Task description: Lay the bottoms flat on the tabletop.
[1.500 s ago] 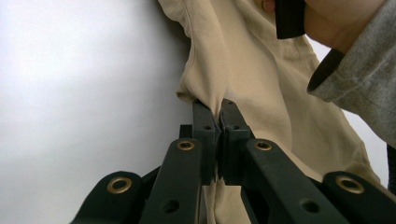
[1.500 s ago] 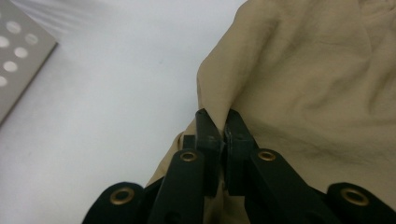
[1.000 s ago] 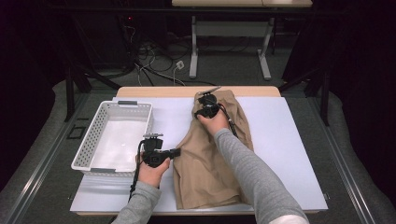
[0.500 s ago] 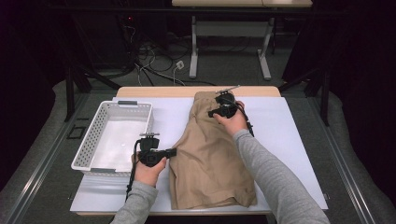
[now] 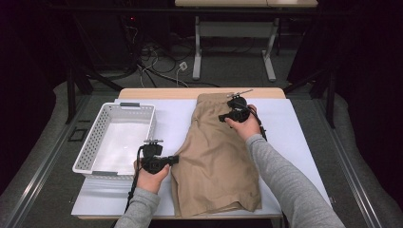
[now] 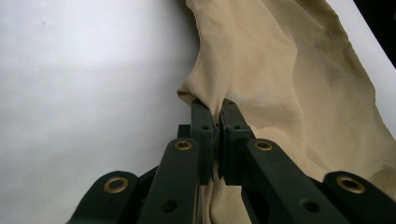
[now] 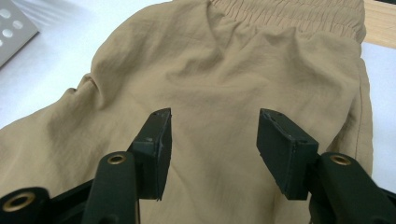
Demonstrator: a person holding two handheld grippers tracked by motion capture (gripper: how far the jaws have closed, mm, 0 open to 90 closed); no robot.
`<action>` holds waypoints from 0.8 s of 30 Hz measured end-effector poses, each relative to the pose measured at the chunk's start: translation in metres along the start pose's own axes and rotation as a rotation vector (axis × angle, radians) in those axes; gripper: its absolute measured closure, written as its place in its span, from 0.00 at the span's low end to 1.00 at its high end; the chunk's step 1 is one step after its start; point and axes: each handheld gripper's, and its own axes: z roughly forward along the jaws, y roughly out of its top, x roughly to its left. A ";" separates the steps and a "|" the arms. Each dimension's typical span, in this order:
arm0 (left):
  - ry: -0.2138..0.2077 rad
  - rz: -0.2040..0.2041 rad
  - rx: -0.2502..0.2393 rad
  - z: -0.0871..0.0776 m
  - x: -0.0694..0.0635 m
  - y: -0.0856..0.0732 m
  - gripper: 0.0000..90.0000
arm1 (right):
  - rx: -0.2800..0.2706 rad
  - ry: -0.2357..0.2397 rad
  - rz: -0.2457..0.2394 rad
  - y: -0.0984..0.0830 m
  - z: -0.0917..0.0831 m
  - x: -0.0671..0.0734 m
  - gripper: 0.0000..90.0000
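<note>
On white counter (image 5: 294,137) in dark room: tan shorts (image 5: 216,166), white basket (image 5: 116,137) beside. Left claw (image 5: 175,159) clamped on shorts' edge; right claw (image 5: 222,117) just opening, apart above waistband.

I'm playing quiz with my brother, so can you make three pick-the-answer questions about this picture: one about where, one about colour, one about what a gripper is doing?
1. Where is the basket? A left of the shorts B on the shorts C on the floor
2. What colour are the shorts? A blue B tan C red
3. The left gripper is: A wide open B shut on the shorts C in the basket

A: the high view shows it beside their left edge.
B: tan in every view.
B: cloth is pinched between its jaws.
</note>
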 end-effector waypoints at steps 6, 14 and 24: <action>0.004 0.002 -0.014 -0.002 -0.001 0.001 0.93 | -0.002 -0.004 -0.010 -0.004 -0.001 0.003 0.47; 0.005 0.012 -0.029 -0.005 -0.004 0.001 0.87 | -0.007 -0.003 -0.033 -0.005 -0.009 0.001 0.45; -0.015 0.003 -0.071 -0.009 -0.006 0.003 0.66 | 0.004 -0.003 -0.087 -0.010 -0.020 -0.004 0.42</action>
